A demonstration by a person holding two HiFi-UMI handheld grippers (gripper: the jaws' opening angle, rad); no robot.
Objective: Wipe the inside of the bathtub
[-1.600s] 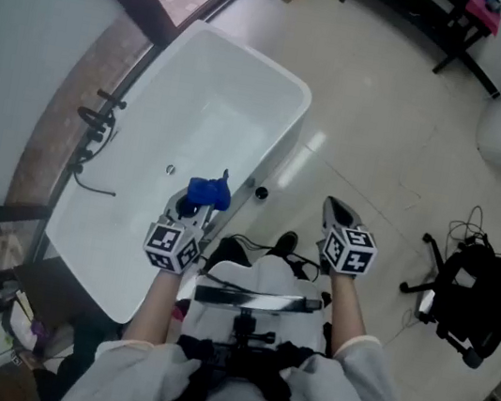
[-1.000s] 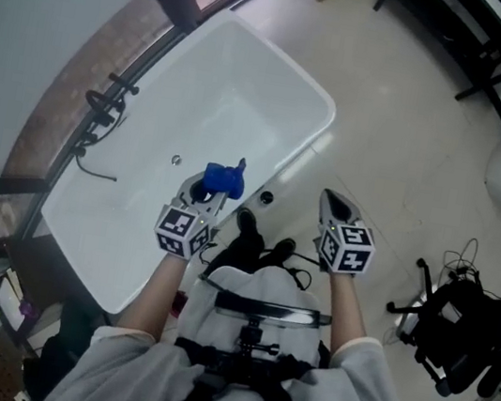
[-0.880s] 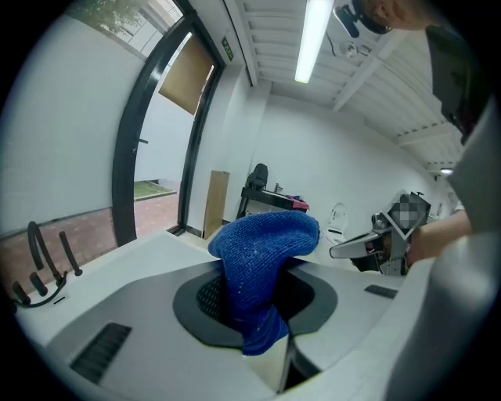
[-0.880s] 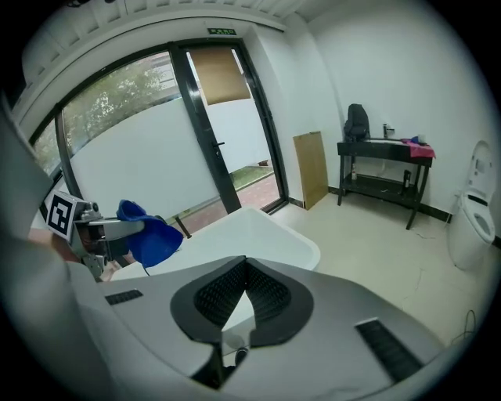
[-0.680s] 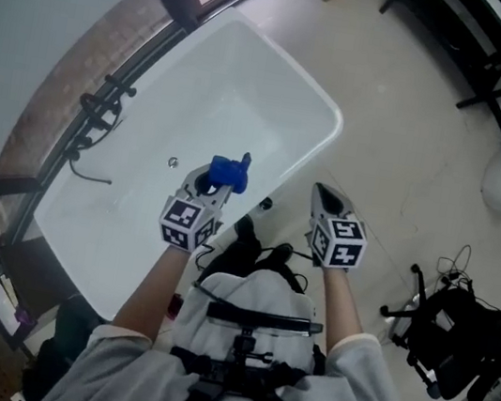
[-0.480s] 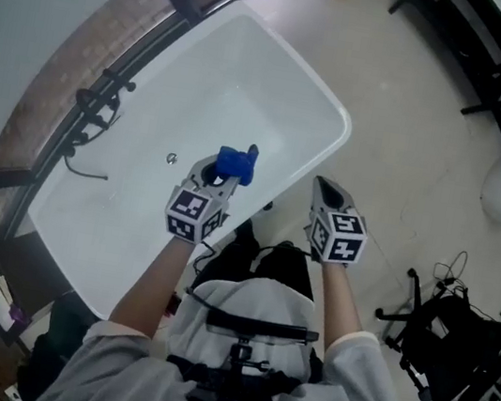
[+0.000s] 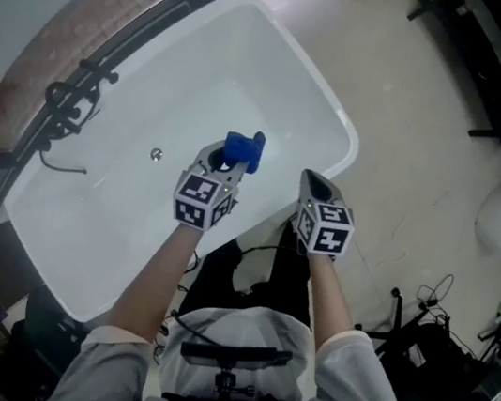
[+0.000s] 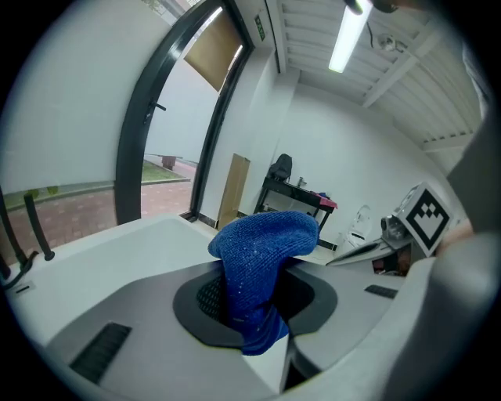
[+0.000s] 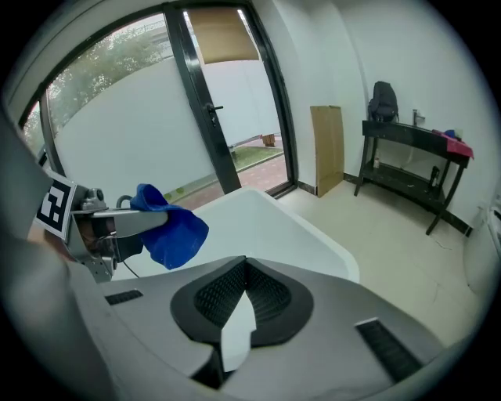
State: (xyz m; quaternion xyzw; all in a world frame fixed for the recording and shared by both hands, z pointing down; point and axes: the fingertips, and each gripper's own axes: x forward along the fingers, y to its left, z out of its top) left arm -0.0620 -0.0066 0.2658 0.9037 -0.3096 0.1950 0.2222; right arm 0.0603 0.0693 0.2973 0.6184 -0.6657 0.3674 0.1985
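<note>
We look steeply down on the bathtub [image 7: 216, 65] from head height, while the left gripper [image 7: 226, 154] and right gripper [image 7: 309, 177] cameras skim its rim, all sharing the blue cloth [image 7: 243, 150].

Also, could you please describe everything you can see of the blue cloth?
The blue cloth is a small, knitted-looking rag, bunched and pinched between the jaws of the left hand-held gripper. Its free end bulges past the jaw tips and droops sideways. It is held over the white bathtub, touching only the gripper.
</note>
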